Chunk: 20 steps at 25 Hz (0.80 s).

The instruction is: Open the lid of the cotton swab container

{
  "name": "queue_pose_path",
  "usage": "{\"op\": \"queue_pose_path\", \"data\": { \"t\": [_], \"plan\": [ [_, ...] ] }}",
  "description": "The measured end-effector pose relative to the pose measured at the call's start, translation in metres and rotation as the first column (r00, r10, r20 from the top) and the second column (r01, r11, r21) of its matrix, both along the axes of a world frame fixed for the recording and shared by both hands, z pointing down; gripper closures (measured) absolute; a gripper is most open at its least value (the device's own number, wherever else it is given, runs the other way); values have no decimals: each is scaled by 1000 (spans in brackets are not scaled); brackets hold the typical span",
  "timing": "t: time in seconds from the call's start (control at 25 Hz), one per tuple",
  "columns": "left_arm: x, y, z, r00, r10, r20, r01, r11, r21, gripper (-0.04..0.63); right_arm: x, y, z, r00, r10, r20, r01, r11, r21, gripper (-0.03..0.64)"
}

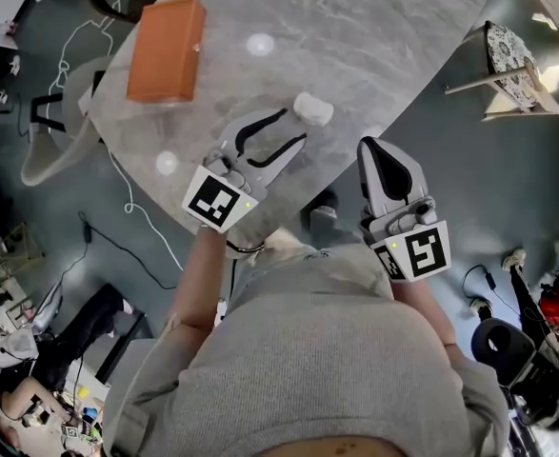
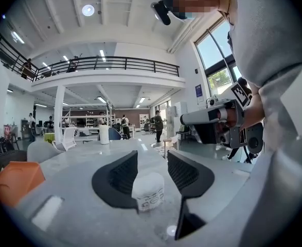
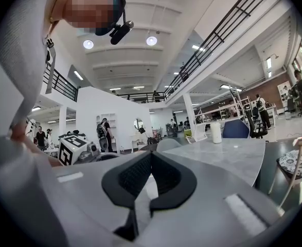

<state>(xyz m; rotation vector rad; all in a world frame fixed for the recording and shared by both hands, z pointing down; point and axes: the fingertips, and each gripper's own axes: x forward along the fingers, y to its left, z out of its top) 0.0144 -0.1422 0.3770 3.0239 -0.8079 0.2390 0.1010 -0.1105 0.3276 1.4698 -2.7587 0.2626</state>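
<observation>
Grey, marble-patterned table top (image 1: 374, 36) carries one small white cotton swab container (image 1: 312, 109), lid on, near the edge closest to the person. From the head view it lies just past the tips of the left gripper (image 1: 293, 127). In the left gripper view the container (image 2: 148, 191) shows low in the gap between the two black jaws, closer to the left jaw. Whether it touches that jaw cannot be told. The left gripper (image 2: 152, 156) stands wide open and grips nothing.

The right gripper (image 1: 374, 146) is off to the right of the container and clear of it, over the table's near edge. Its own view shows the right gripper (image 3: 148, 156) with its jaw tips closed together and nothing between them.

Counted: two grippers, one container, one orange box (image 1: 168, 49) lying flat at the far left of the table, well apart from the container, and one chair (image 1: 512, 60) with a patterned seat beside the table.

The floor (image 1: 508, 179) is dark grey, with cables trailing across it at the left. The room is a tall white hall with a black-railed balcony (image 2: 114, 63), large windows and people standing far back.
</observation>
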Motion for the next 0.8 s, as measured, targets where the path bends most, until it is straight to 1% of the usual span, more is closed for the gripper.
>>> {"op": "queue_pose_path", "data": {
  "t": [0.2, 0.32, 0.4, 0.6, 0.8],
  "plan": [
    [2, 0, 16, 999, 36, 28, -35, 999, -28, 371, -3, 2, 4, 1000, 1, 0, -1, 1000, -8, 617],
    [2, -4, 27, 998, 52, 44, -49, 998, -47, 356, -4, 2, 8, 1000, 1, -3, -1, 1000, -18, 617],
    [1, -8, 33, 998, 46, 49, -44, 998, -52, 354, -4, 1, 12, 1000, 2, -6, -2, 1000, -26, 617],
    [-1, -16, 46, 999, 16, 48, -13, 998, -57, 322, -8, 0, 17, 1000, 7, -4, -7, 999, -36, 617],
    [4, -15, 62, 997, 31, 70, -25, 996, -81, 278, -10, -2, 20, 1000, 5, 5, -5, 999, -36, 617]
  ]
}}
